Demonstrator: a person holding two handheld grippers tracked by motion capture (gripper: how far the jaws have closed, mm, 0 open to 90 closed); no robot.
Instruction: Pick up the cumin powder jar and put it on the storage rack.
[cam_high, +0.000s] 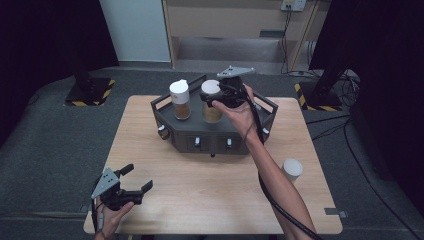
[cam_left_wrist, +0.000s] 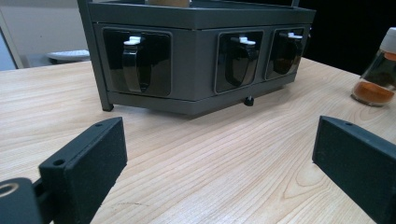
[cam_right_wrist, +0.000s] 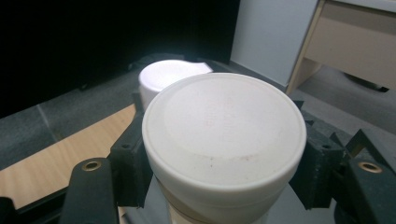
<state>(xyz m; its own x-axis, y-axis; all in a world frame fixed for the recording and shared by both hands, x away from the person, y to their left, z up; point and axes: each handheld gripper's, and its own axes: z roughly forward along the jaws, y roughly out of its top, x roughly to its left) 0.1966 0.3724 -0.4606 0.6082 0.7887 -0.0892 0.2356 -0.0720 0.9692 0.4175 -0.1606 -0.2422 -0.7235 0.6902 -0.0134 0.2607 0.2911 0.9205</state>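
Observation:
A dark grey six-sided rack (cam_high: 176, 131) stands at the back middle of the wooden table. On top of it are two spice jars with white caps. My right gripper (cam_high: 213, 98) is shut on the cap of the right jar (cam_high: 212, 114), reaching in from the right. In the right gripper view the black jaws (cam_right_wrist: 222, 158) clamp both sides of that white cap (cam_right_wrist: 224, 112); the left jar's cap (cam_right_wrist: 168, 74) shows just behind. That left jar (cam_high: 180, 100) stands free. My left gripper (cam_high: 138, 177) hovers open near the table's front left corner, nothing between its jaws (cam_left_wrist: 219, 158).
A third white-capped jar (cam_high: 291, 169) with orange spice (cam_left_wrist: 376, 79) stands on the table to the right of the rack. The rack front (cam_left_wrist: 196, 60) has recesses with black scoops on white clips. The table (cam_high: 210, 200) is bare wood in front of the rack.

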